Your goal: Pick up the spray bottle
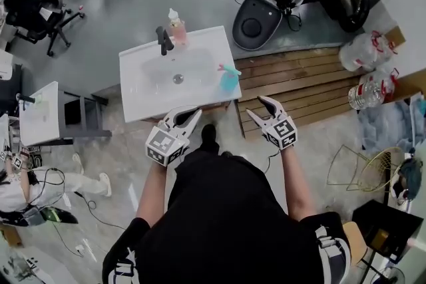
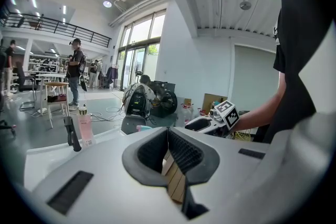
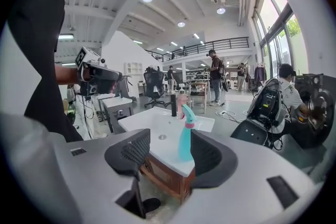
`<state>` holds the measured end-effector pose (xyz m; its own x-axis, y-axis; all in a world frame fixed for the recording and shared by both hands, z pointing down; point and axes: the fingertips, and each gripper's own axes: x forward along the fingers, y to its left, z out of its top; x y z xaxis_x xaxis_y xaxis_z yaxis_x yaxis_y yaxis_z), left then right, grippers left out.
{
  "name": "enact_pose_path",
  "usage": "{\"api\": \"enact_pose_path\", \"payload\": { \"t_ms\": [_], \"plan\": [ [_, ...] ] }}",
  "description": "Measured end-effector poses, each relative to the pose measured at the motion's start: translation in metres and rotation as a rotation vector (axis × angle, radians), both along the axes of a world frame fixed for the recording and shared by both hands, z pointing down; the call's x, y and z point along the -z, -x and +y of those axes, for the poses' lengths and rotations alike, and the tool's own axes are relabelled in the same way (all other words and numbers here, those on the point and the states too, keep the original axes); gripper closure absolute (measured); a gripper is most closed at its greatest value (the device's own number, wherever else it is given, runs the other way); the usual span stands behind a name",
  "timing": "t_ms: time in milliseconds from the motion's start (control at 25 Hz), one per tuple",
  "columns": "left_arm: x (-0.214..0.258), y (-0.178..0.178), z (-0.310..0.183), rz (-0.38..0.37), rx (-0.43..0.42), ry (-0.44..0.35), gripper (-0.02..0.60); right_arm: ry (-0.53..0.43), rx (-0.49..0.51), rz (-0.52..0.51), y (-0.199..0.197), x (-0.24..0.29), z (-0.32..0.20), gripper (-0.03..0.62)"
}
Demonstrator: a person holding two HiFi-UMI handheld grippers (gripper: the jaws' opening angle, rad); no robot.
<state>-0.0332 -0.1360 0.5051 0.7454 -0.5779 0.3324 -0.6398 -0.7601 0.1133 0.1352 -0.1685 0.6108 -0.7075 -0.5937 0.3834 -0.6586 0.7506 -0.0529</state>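
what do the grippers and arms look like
The left gripper and right gripper are white plastic, with two tapered jaws lined in black ribbing, each carrying a cube of black-and-white square markers. The person wears a black short-sleeved top with white sleeve print.

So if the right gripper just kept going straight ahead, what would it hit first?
Probably the teal spray bottle, standing on the white sink, in line between the open jaws of the right gripper; depth is unclear.

Turquoise spray bottle [image 1: 229, 79], pink collar, upright on white sink's right edge
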Motion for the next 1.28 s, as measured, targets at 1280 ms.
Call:
{"api": "enact_pose_path", "payload": {
  "t_ms": [1280],
  "plan": [
    [-0.025,0.057,-0.148,0.001,-0.058,0.050,0.558,0.108,-0.088,0.006,0.053,-0.085,-0.145,0.247]
  ]
}}
